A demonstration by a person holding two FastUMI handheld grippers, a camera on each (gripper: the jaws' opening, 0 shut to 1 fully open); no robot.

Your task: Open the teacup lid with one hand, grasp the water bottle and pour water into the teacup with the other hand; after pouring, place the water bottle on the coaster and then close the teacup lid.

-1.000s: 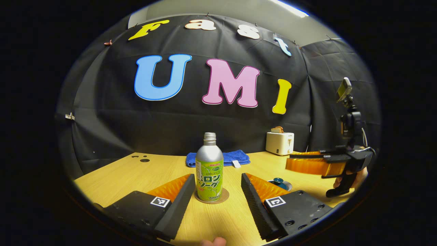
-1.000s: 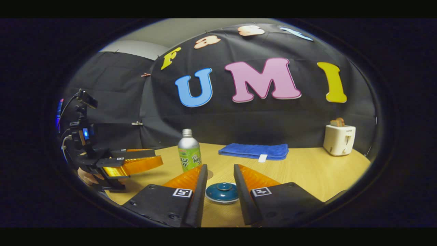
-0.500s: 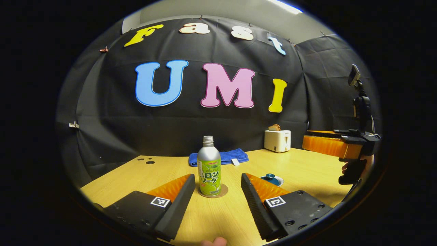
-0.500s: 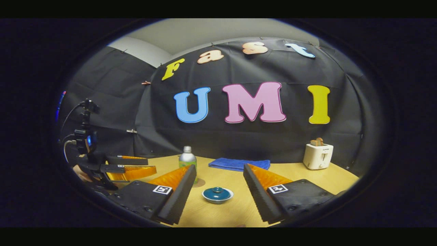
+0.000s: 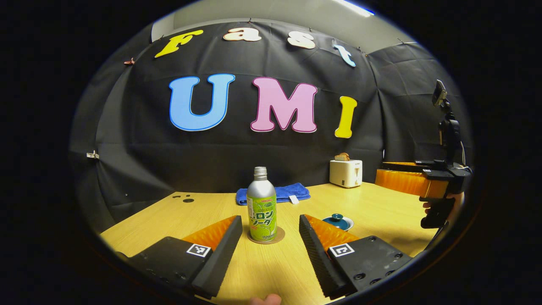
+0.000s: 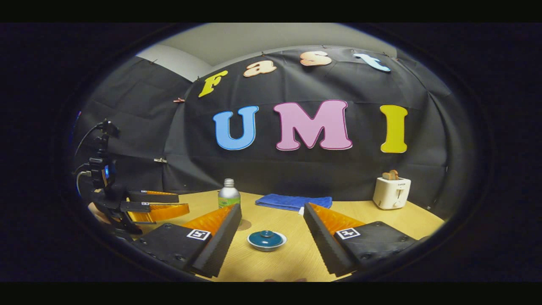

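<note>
Left gripper view: we look along our left gripper (image 5: 271, 237), wide open with nothing in it, held back above the near worktop (image 5: 381, 207).
Bottle: the bottle (image 5: 261, 205) stands upright on the coaster (image 5: 277, 237), ahead of the open fingers and touched by neither.
Teacup: the teacup (image 5: 337, 221) sits on the worktop right of the bottle, well apart from it, with its lid (image 5: 336, 217) on.
Right gripper: off to the right our right gripper (image 5: 406, 180) hangs above the worktop, near nothing; from this side we cannot tell how wide it stands.
Right gripper view: here the right gripper (image 6: 272, 231) shows spread wide and empty; the lid (image 6: 266, 238) lies ahead, between the finger lines, untouched.
Far side: a blue cloth (image 6: 294, 201) and a white toaster (image 6: 391, 192) stand at the back, away from the work.
Step in hand: we judge that either nothing has begun or all is done; the scene alone cannot tell us which.
Next move: if beginning, we would lower the right gripper over the lid knob, close gently and lift straight up, then bring the left gripper around the bottle's body.
</note>
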